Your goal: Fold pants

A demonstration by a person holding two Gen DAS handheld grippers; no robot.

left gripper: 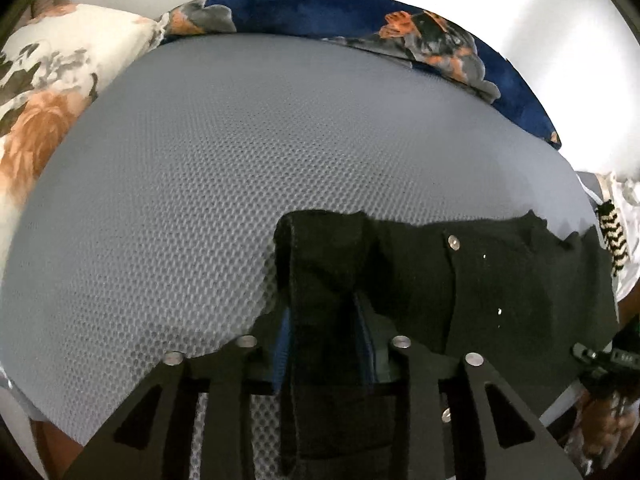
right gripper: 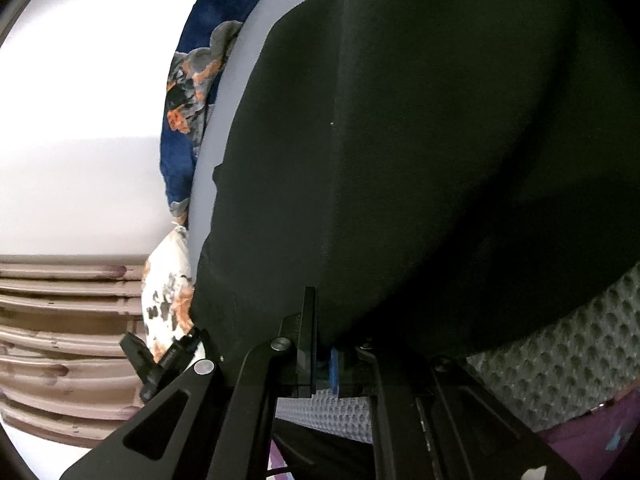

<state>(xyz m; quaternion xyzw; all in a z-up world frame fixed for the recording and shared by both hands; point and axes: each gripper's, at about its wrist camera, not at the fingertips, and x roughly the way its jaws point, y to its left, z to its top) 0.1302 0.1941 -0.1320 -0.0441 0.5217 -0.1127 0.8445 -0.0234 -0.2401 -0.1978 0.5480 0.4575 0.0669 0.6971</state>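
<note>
The black pants (left gripper: 492, 280) lie on a grey mesh mattress (left gripper: 240, 168), with a silver button near the waistband. My left gripper (left gripper: 326, 320) is shut on a corner of the pants, the black cloth bunched between its blue-padded fingers. In the right wrist view the pants (right gripper: 420, 152) fill most of the frame, hanging close to the lens. My right gripper (right gripper: 326, 352) is shut on the lower edge of the pants, the cloth pinched between its fingers.
A dark blue floral blanket (left gripper: 360, 12) runs along the far edge of the mattress. A white floral pillow (left gripper: 52, 68) lies at the left. A white wall (right gripper: 80, 140) and a brown ridged panel (right gripper: 68, 320) stand beyond the bed.
</note>
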